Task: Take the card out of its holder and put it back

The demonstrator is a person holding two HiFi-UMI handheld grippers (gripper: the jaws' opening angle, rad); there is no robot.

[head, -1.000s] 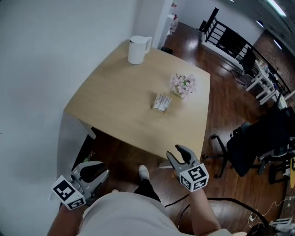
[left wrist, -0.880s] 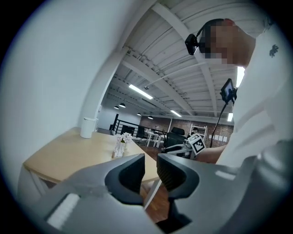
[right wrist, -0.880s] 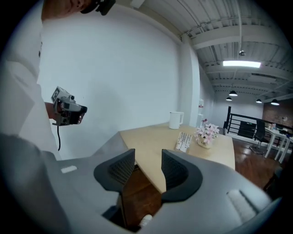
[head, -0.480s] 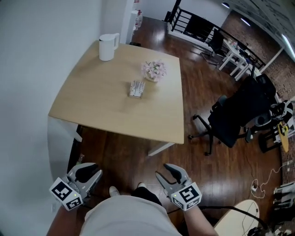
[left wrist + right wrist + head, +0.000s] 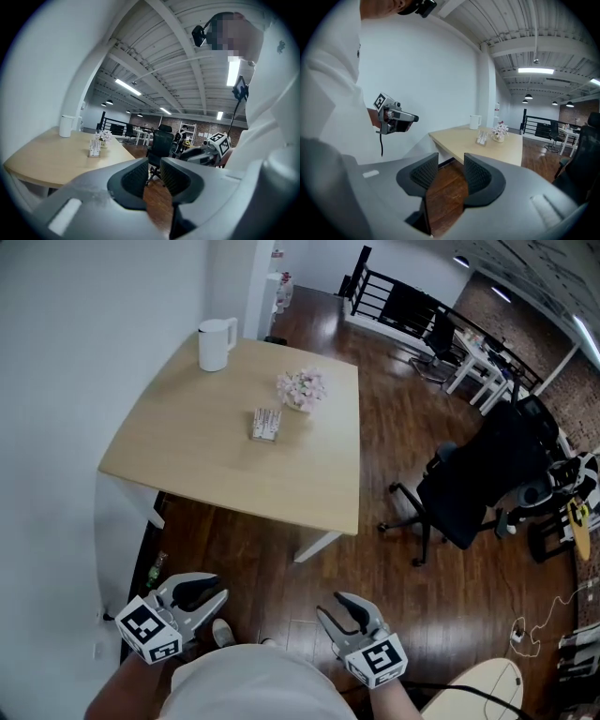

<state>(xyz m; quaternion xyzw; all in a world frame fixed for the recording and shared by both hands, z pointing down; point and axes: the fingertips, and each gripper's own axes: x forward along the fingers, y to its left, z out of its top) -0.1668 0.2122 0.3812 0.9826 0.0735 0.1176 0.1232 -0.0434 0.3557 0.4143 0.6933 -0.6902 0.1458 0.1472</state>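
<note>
Table (image 5: 234,465) is pale beige wood-tone with white legs; on it sit a white jug (image 5: 215,343), pale pink-and-white flowers (image 5: 301,387) and a whitish card holder (image 5: 266,424) with fine dark markings too small to read. Around the table the floor (image 5: 394,456) is dark reddish-brown plank wood, the wall (image 5: 84,352) beside the table is white, and the office chair (image 5: 478,484) off the table's far side is black. The left gripper (image 5: 208,591) and right gripper (image 5: 336,607) are grey with black ribbed pads (image 5: 424,173), each with a white cube (image 5: 150,641) bearing black square markers.

The card holder (image 5: 266,425) is too small to show its contents.
</note>
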